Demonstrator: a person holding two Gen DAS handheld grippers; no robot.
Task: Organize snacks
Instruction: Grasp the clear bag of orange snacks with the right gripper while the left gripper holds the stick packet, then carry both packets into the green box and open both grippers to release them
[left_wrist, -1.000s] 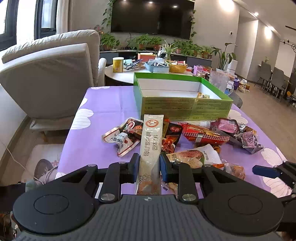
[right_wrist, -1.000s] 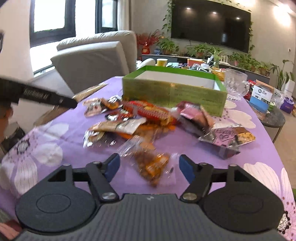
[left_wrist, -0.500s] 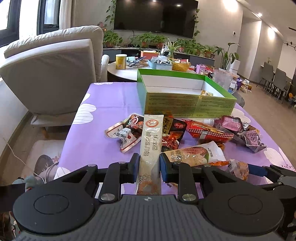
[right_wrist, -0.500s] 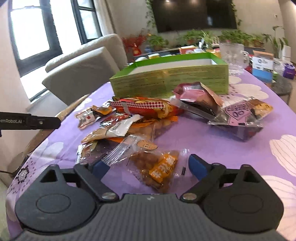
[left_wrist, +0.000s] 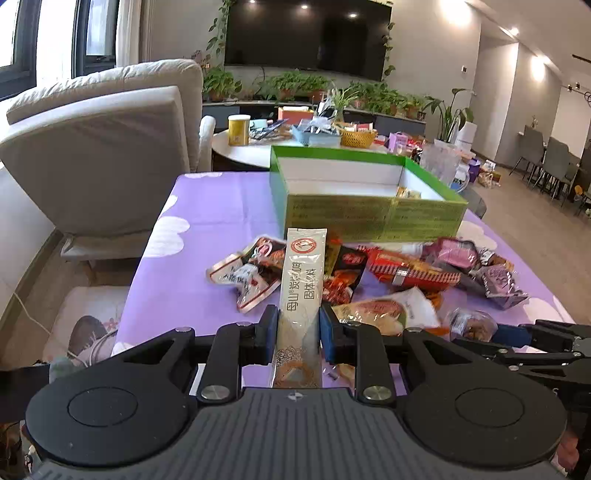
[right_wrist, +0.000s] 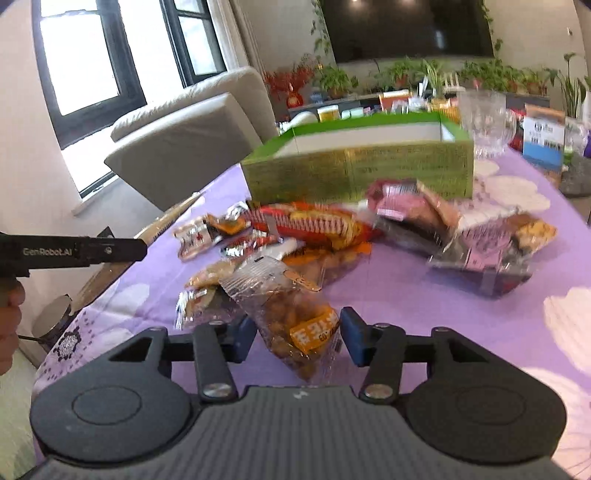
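Snack heap before green box (left_wrist: 369, 218) on purple cloth.
Left gripper (left_wrist: 297, 328) clamps cream sachet (left_wrist: 301, 291); right gripper (right_wrist: 298, 334), jaws just closing, straddles clear nut bag (right_wrist: 291, 317), grip uncertain.

One green box (left_wrist: 369, 218), far; one sachet (left_wrist: 301, 291), near; one glass (right_wrist: 484, 122), far right; two grippers (left_wrist: 298, 332) (right_wrist: 297, 334); roughly ten snack packets, uncertain.
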